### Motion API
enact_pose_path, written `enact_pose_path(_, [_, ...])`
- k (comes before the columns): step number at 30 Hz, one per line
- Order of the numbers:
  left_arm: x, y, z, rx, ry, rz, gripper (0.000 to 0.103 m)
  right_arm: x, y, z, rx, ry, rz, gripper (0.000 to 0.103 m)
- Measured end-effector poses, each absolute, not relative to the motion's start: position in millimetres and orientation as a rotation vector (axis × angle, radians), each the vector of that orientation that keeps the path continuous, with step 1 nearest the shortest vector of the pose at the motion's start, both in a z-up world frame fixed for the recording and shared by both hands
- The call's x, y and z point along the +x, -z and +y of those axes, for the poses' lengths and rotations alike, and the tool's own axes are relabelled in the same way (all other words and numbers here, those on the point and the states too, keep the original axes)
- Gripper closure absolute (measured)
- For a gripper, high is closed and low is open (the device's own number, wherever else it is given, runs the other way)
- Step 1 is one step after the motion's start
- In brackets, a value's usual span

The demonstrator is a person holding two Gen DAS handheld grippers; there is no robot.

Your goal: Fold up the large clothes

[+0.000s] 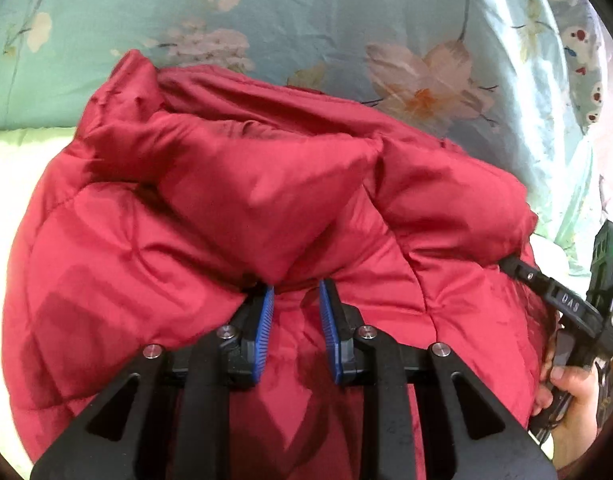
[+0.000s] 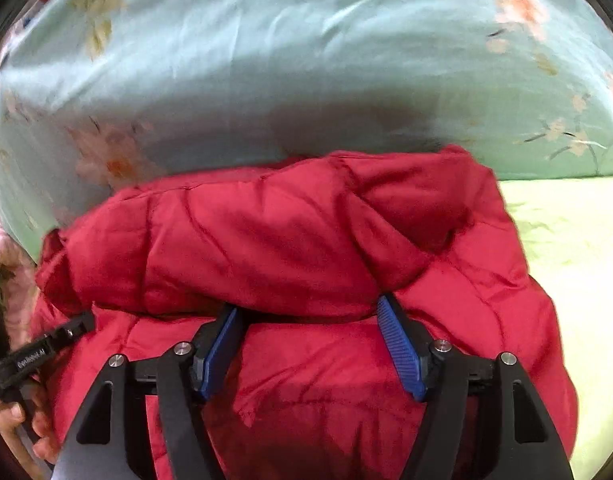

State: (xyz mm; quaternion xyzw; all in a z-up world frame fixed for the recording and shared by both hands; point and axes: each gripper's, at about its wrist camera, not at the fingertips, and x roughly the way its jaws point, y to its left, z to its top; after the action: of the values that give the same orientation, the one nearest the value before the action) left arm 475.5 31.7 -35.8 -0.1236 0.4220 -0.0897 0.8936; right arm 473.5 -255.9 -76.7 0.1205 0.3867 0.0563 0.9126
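Observation:
A puffy red quilted jacket (image 1: 226,184) lies bunched on the bed, its upper part folded over toward me. My left gripper (image 1: 296,286) has its blue pads close together at the edge of that fold, with a pinch of red cloth caught between the tips. In the right wrist view the jacket (image 2: 266,240) fills the lower half. My right gripper (image 2: 308,304) has its jaws wide apart; the folded layer drapes over the tips and the pads do not press it. Each gripper also shows at the edge of the other view: the right gripper (image 1: 522,268) and the left gripper (image 2: 78,324).
A teal floral quilt (image 1: 306,20) is heaped behind the jacket, also the quilt (image 2: 266,60). A pale green sheet (image 2: 566,260) lies to the right. A patterned pillow (image 1: 578,40) sits at the far right. A person's hand (image 1: 574,392) grips the right tool's handle.

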Motion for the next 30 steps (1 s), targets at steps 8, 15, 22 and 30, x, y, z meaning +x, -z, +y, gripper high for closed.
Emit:
enact_pose_path(8, [423,7,47,-0.225,0.167,0.81,0.071,428,53,-278,0.2,-0.103,0.749,0.034])
enact_pose_path(15, [394,7,70,-0.269,0.161,0.779,0.062,384,39,-304,0.189,-0.089,0.724,0.033])
enact_pose_path(22, [360,-5,81,-0.276,0.174,0.747,0.049,352,28,-333,0.224,-0.094,0.737,0.031])
enact_pose_path(30, [336,-15,102,-0.271,0.147,0.726,0.021,339,47,-358,0.322,-0.082,0.762,0.021])
